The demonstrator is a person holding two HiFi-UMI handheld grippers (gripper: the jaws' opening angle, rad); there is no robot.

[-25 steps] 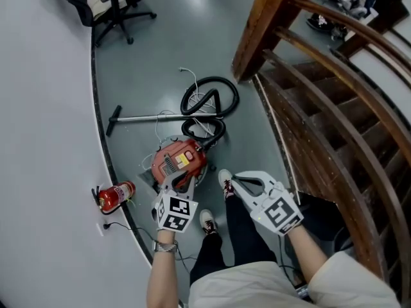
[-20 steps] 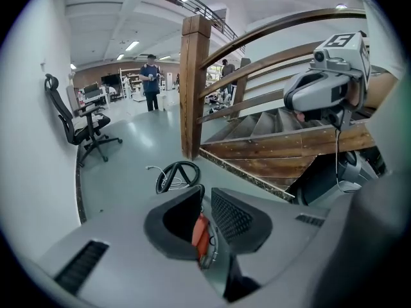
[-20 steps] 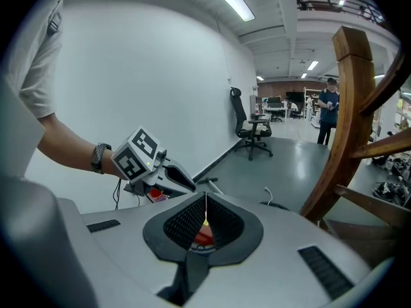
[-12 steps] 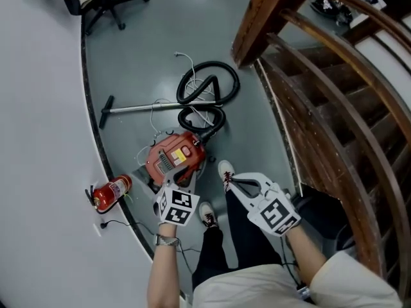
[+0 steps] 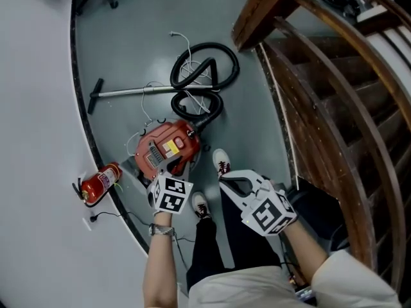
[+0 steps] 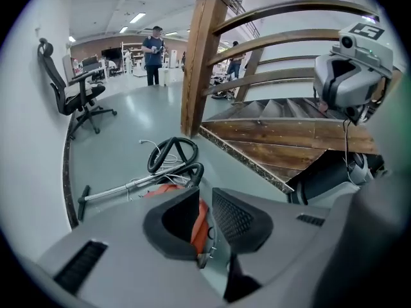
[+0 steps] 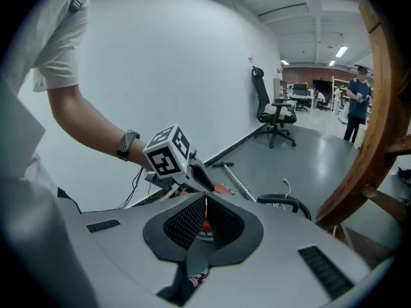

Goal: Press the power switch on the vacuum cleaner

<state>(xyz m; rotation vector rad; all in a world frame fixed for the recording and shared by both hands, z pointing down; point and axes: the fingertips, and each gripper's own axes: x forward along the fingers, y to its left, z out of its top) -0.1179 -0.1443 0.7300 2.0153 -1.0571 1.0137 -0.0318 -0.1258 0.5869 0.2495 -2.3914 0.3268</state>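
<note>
Moved: left gripper [image 5: 164, 172] has crept slightly farther over the near edge of the vacuum cleaner [image 5: 164, 147]. The head view has swung too, so the office chair [image 6: 83, 92] is nearly out at its far edge.
Vacuum cleaner: a red canister on the grey floor [image 5: 141, 37], just right of the curved white wall [image 5: 32, 108]. It has a yellow patch on top (which part is the power switch cannot be told).
Left gripper: jaws a narrow gap apart, holding nothing. In the left gripper view the canister's red shows through that gap, straight beyond the tips. From the head view the tips overlap the canister's near side; whether they touch it or hang just above, I cannot tell.
Right gripper [image 5: 223, 180]: jaws closed together with the tips meeting, nothing held. It hangs right of the vacuum cleaner and apart from it, near a white shoe [image 5: 221, 162].
Hose [image 5: 205, 76]: black, looped on the floor on the far side of the canister.
Wand [image 5: 138, 91]: a metal tube lying across the floor, running left from the hose loops (its floor head is at the left end).
Fire extinguisher [image 5: 99, 183]: red, lying by the wall, left of the left gripper.
Staircase [image 5: 321, 108]: wooden, along the right.
</note>
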